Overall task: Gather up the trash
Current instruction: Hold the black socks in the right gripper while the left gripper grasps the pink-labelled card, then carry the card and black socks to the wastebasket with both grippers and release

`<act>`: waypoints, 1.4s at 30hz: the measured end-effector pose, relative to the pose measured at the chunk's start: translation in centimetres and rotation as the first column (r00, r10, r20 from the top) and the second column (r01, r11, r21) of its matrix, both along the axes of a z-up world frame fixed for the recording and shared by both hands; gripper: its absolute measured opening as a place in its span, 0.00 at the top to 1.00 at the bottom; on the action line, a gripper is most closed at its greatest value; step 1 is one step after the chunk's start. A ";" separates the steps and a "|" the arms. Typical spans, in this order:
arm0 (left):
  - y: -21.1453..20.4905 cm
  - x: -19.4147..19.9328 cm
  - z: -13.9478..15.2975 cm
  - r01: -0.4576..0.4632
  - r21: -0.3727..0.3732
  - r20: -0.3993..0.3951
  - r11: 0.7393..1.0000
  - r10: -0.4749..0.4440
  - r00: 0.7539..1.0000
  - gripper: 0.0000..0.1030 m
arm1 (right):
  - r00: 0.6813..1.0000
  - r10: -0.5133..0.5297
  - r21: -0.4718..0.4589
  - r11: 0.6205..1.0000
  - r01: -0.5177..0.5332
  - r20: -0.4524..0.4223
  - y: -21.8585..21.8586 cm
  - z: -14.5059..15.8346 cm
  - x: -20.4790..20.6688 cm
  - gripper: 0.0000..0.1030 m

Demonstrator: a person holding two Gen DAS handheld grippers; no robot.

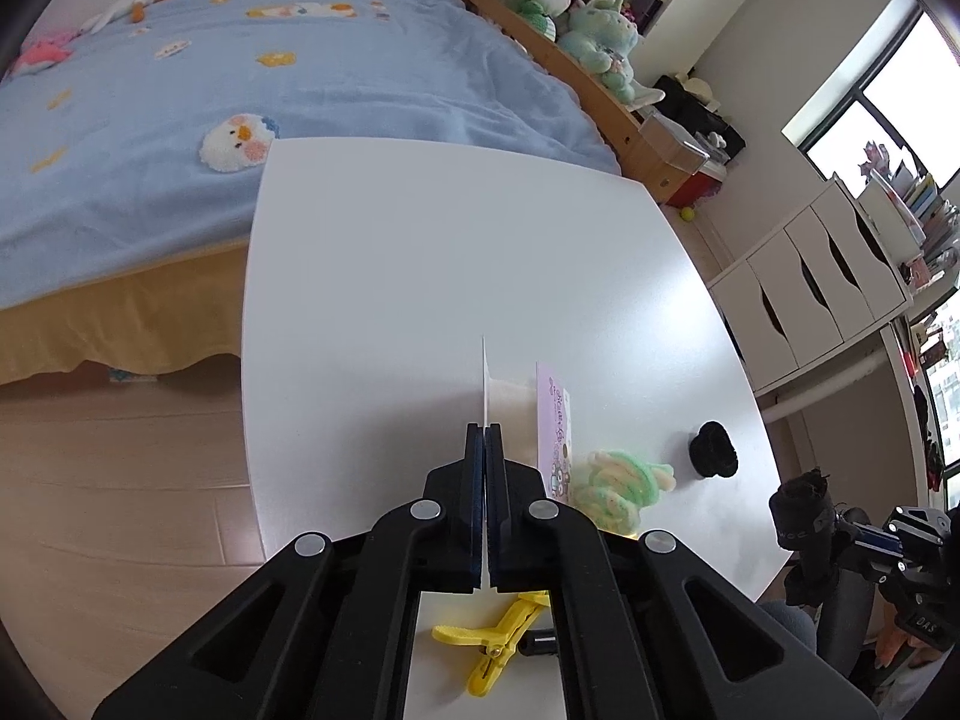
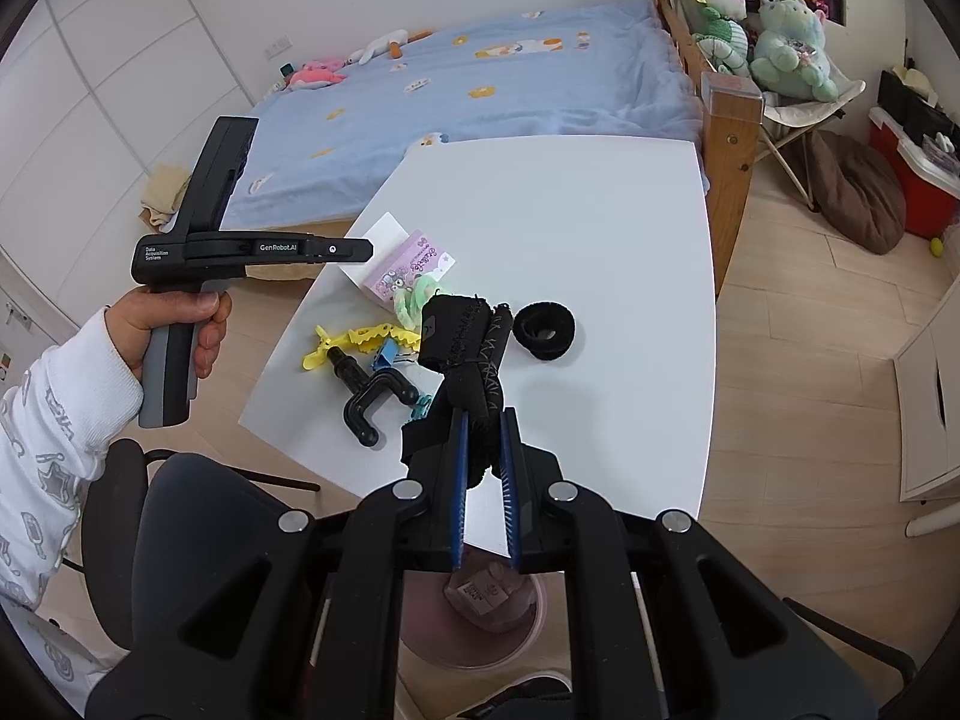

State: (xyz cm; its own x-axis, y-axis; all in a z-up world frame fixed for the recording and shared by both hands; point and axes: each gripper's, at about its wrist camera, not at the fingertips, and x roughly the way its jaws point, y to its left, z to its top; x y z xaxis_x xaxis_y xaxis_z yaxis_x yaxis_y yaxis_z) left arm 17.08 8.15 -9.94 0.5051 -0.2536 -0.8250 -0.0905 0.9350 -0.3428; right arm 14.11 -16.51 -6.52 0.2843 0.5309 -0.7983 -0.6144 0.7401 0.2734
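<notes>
My left gripper (image 1: 485, 429) is shut on a thin white paper card (image 1: 484, 384), held edge-on above the white table (image 1: 420, 252); it also shows in the right wrist view (image 2: 360, 249) with the card (image 2: 384, 231). My right gripper (image 2: 483, 414) is shut on a black fabric strap bundle (image 2: 462, 330), held above the table's near edge. A pink bin (image 2: 480, 618) with trash inside sits on the floor below it. On the table lie a purple sticker pack (image 2: 414, 267), a green fuzzy scrunchie (image 2: 414, 300), a black scrunchie (image 2: 545, 330), a yellow clip (image 2: 354, 342) and a black hook (image 2: 366, 402).
A bed with a blue blanket (image 2: 510, 84) borders the table's far side. A black chair (image 2: 180, 516) stands at the near left. White drawers (image 1: 816, 282) stand to the right. A brown beanbag (image 2: 858, 192) and a red box (image 2: 918, 192) lie on the wooden floor.
</notes>
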 end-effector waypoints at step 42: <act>-10.4 -20.1 10.0 0.189 0.255 0.249 0.948 -0.254 0.935 1.00 | 0.982 0.112 -0.003 0.994 -0.113 0.149 -1.4 5.6 -12.7 0.91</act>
State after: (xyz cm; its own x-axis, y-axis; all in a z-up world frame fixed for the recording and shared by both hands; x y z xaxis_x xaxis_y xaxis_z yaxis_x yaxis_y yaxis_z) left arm -3.05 -2.25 0.04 0.6721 -0.2108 -0.7098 0.1955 0.9751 -0.1045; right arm 1.39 -17.93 -0.95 0.3378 0.5707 -0.7485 -0.7278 0.6626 0.1767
